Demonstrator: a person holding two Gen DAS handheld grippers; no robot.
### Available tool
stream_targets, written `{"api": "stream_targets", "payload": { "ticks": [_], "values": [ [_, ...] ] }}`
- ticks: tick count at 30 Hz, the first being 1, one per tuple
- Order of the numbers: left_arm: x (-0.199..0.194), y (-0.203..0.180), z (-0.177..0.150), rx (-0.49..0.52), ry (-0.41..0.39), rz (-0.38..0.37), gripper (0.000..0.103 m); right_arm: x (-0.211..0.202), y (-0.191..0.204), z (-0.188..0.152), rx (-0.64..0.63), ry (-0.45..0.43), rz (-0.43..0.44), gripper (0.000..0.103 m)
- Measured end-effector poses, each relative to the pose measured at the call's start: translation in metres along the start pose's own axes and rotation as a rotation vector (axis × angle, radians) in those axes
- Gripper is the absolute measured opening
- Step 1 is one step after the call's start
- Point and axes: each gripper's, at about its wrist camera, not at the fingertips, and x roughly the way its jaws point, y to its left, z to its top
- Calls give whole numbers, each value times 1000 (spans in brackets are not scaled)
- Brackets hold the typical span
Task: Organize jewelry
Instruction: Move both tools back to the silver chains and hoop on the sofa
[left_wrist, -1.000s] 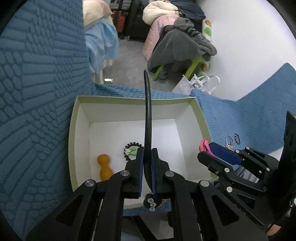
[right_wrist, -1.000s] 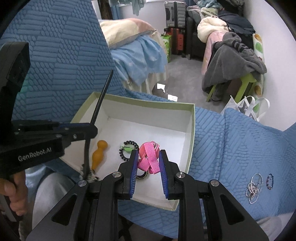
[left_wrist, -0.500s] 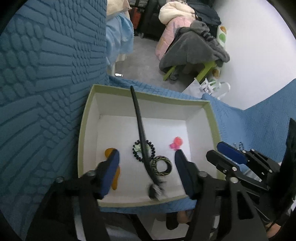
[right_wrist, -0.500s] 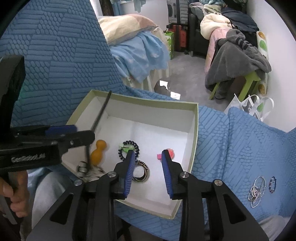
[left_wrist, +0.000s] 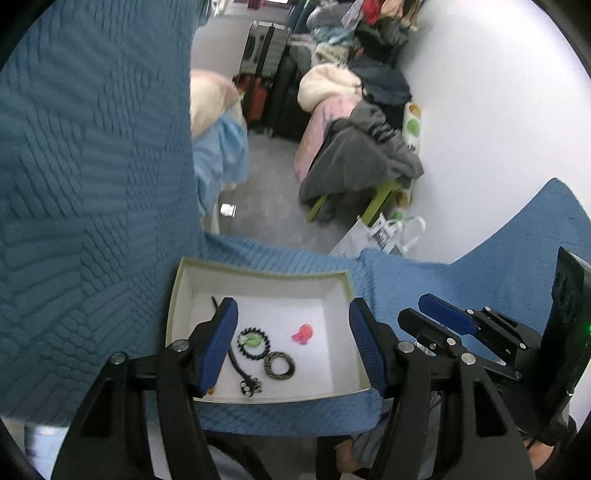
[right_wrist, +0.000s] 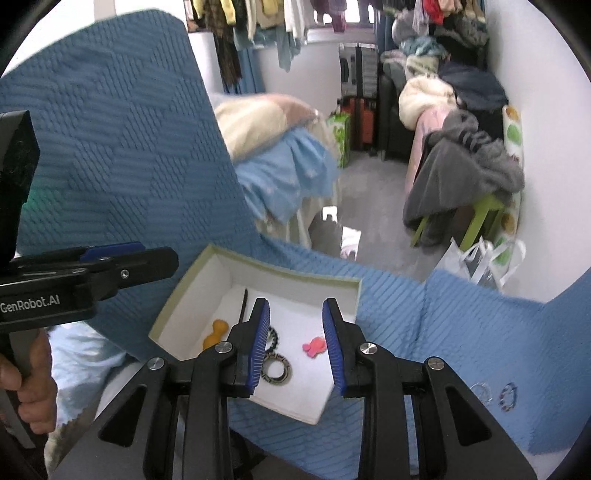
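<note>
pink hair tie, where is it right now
The pink hair tie lies on the white box floor, right of the striped ring, framed by the open right gripper.

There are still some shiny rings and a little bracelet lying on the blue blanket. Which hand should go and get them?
Probably the right. The rings and bracelet lie on the blanket to the right of the box, nearer the right gripper, which is open and empty. The left gripper hovers over the box, farther away.

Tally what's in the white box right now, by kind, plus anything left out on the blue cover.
Black hair stick with beaded end: 1
Black coil hair tie: 1
Striped ring bangle: 1
Pink ribbon piece: 1
Orange peanut-shaped piece: 1
Bracelets on cover: about 2 clusters
Total: 7
</note>
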Motion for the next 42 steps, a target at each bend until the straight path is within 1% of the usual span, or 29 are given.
{"api": "stream_targets", "payload": {
  "ticks": [5, 11, 15, 19, 22, 25, 27, 34, 39, 42],
  "values": [
    [-25, -26, 7, 13, -62, -7, 63, -33, -7, 9, -15, -58, -3, 27],
    [-39, -54, 6, 33, -112, -17, 63, -64, -24, 11, -19, -116, -11, 27],
    [-44, -75, 3, 42, -150, -35, 63, -82, -40, 4, -4, -147, -15, 27],
    [-43, -99, 0, 64, -164, -55, 63, -97, -60, -3, 21, -161, -28, 27],
    [-41, -118, -4, 75, -170, -77, 63, -116, -76, -12, 32, -184, -54, 27],
    [-35, -140, -8, 101, -163, -105, 63, -131, -95, -18, 54, -196, -79, 27],
    [-26, -155, -12, 136, -144, -116, 63, -141, -111, -26, 74, -204, -103, 27],
    [11, -191, -33, 148, -59, -179, 63, -162, -160, -59, 148, -202, -169, 27],
    [39, -207, -46, 123, -10, -228, 63, -164, -194, -87, 195, -189, -196, 27],
    [62, -213, -53, 107, 36, -247, 60, -153, -213, -102, 226, -174, -194, 27]
  ]
}}
